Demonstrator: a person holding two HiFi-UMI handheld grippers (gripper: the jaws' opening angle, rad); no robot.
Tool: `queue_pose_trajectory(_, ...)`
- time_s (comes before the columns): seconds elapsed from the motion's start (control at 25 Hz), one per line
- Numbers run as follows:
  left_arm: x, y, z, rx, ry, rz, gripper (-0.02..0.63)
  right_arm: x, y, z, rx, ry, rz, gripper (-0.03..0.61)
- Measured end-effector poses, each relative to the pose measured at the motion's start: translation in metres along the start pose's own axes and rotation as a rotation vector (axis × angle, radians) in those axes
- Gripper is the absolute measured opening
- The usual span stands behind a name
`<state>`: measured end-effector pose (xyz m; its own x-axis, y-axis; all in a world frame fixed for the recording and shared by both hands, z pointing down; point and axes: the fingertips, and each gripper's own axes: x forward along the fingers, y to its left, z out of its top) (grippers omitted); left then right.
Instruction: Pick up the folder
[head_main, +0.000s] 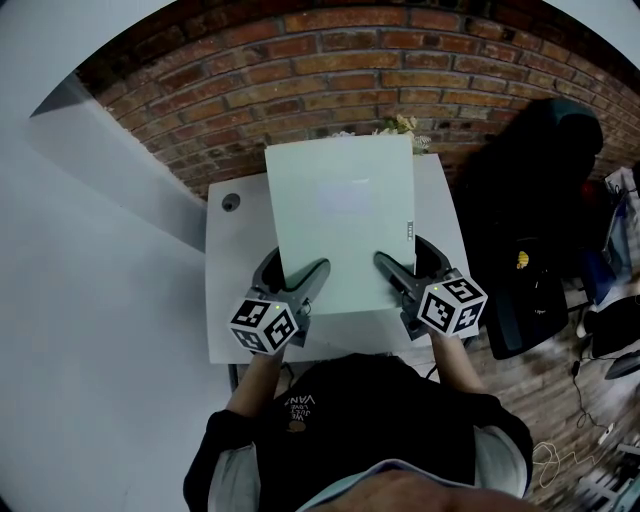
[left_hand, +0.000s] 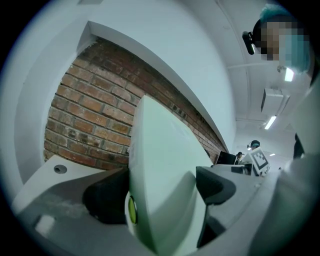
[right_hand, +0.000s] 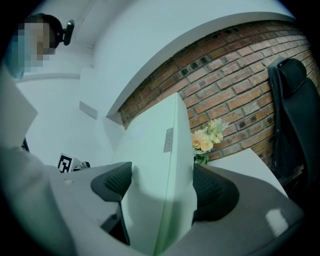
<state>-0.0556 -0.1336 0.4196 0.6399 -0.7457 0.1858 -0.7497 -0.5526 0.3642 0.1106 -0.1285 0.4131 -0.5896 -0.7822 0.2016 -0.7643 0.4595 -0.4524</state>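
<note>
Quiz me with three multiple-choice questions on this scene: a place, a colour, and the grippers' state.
1. Where are the flowers?
A. On the table's far edge, by the brick wall.
B. On the floor.
C. On a shelf.
2. What colour is the folder?
A. Red.
B. Pale green.
C. Black.
3. How are the left gripper and right gripper?
A. Both open.
B. Both shut on the folder.
C. Only the left shut.
Answers: 1 A, the right gripper view shows them there; 2 B, every view shows it pale green; 3 B, each gripper view shows jaws pressed against both folder faces.
</note>
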Motion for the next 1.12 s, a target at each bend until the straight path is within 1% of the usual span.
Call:
queue_pose_trajectory(0.52, -0.005, 0.000, -0.003, -0.009, -0.009, 0.022, 0.422, -0.001, 0.003, -0.003, -0.012, -0.002, -0.004, 0.367)
queue_pose_trajectory(1.12, -0.013, -0.004, 0.000, -0.001, -0.017, 0.018, 0.422, -0.007, 0.011, -0.004, -0.015, 0.002, -0.006, 0.367)
